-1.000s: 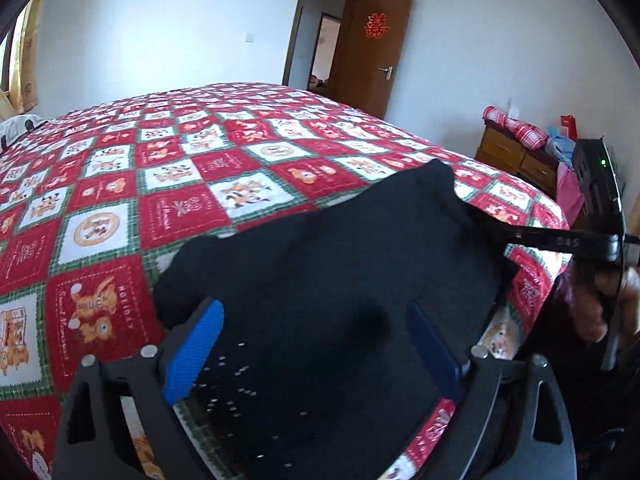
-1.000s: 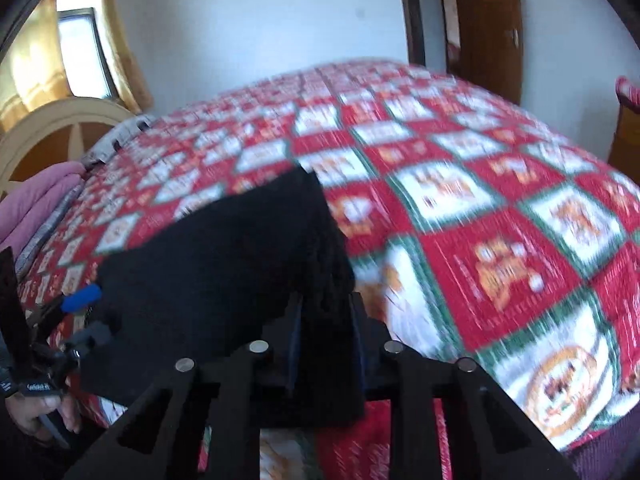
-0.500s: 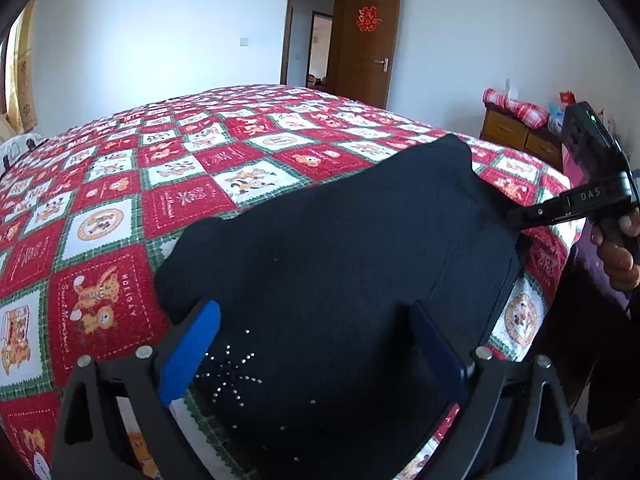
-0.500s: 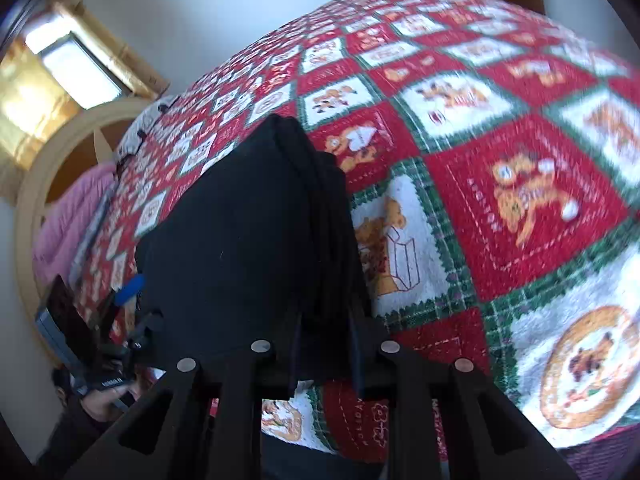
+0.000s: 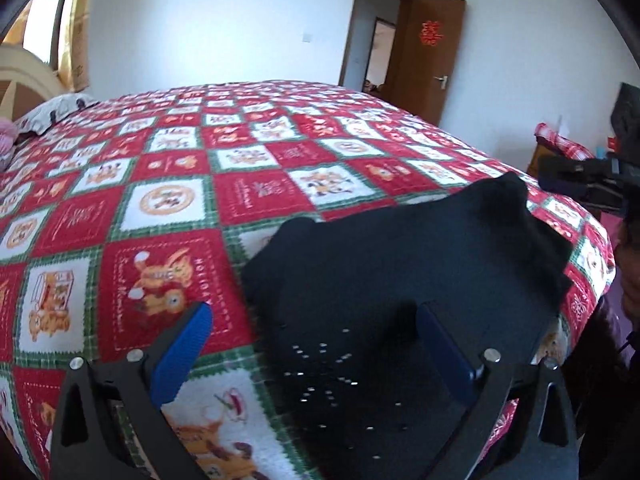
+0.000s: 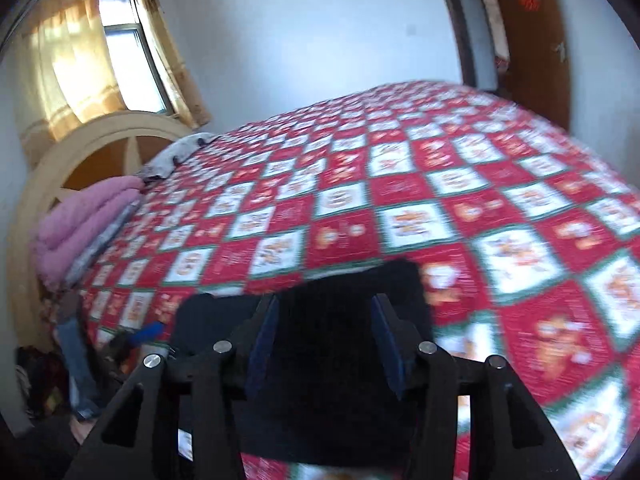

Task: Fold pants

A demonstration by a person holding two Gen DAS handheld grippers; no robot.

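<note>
Black pants (image 5: 400,264) folded on red quilt (image 5: 168,208), right gripper (image 6: 326,332) jaws opening

Daylight is glowing through the curtained window (image 6: 132,72) and washing the white walls, while motion blur is smearing the quilt (image 6: 480,208) in the right wrist view, and fisheye distortion is bending both pictures into dark corners.

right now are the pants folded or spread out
Folded: the pants lie as a compact black block on the bed, layered edge visible, no legs stretched out.
</note>
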